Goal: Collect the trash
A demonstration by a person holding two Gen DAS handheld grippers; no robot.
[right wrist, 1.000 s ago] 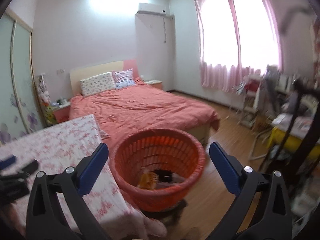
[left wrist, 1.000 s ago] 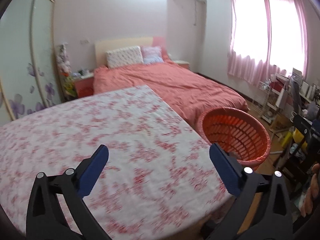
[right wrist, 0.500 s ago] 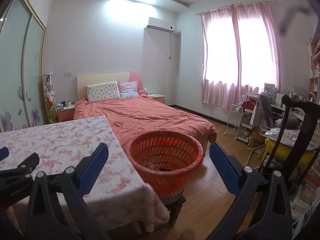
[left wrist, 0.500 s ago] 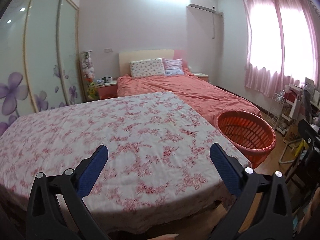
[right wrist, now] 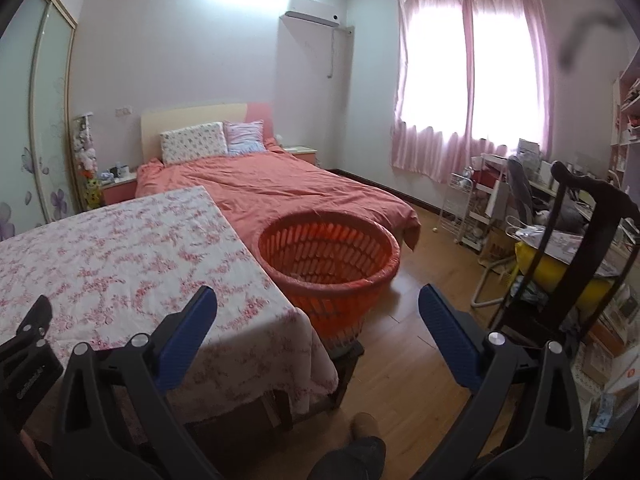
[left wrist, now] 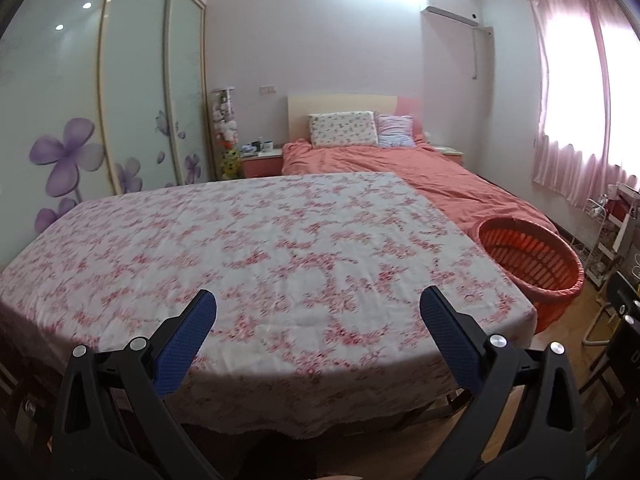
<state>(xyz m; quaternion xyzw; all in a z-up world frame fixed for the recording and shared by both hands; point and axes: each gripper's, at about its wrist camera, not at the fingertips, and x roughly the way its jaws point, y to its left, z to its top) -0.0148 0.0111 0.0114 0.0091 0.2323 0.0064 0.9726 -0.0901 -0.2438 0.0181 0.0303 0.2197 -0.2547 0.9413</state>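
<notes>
An orange slatted basket (right wrist: pixel 328 252) stands on a low stool beside the table's right end; it also shows in the left wrist view (left wrist: pixel 532 260). Its inside is hidden from here. My left gripper (left wrist: pixel 318 312) is open and empty, held back from the near edge of the table with the red-flowered cloth (left wrist: pixel 256 248). My right gripper (right wrist: pixel 318 312) is open and empty, held back from the basket, over the table's corner (right wrist: pixel 256 320) and the floor. No trash shows on the cloth.
A bed with a salmon cover (right wrist: pixel 280 188) lies behind the table and basket. A dark wooden chair (right wrist: pixel 580 248) and a cluttered desk stand at the right. Wardrobe doors (left wrist: pixel 120 92) line the left wall. Wooden floor (right wrist: pixel 416 320) lies right of the basket.
Both grippers have pulled back and away from the table and basket, so both look smaller and lower. The basket's contents, seen a second ago, are hidden now. Both stay open.
</notes>
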